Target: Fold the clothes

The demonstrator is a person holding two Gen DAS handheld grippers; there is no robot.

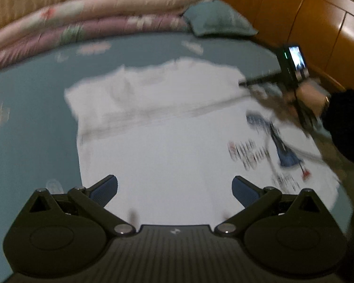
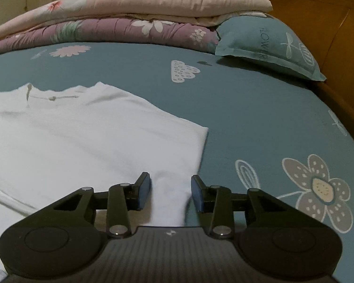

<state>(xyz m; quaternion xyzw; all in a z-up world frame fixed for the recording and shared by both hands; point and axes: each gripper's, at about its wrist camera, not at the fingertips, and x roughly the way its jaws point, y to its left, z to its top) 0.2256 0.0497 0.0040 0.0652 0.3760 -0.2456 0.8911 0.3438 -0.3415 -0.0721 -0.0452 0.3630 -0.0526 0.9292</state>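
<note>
White shirt [image 2: 82, 136] lies flat mid-bed [image 2: 247, 118] for folding; left tongs [image 1: 174, 192] spread wide above it, right tongs [image 2: 171, 192] part-open straddling its sleeve, pinching nothing.

White tee [image 2: 82, 141], partly folded, flat on teal sheet [image 2: 247, 118].

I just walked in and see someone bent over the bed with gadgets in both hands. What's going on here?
A person is folding a white T-shirt laid on the teal floral bedsheet, with a handheld gripper in each hand. The left gripper is wide open over the shirt, holding nothing. The right gripper is open, with a fold of the shirt's edge between its pads but not pinched. One side looks already folded in. Folded quilts and a pillow sit at the far end.
</note>
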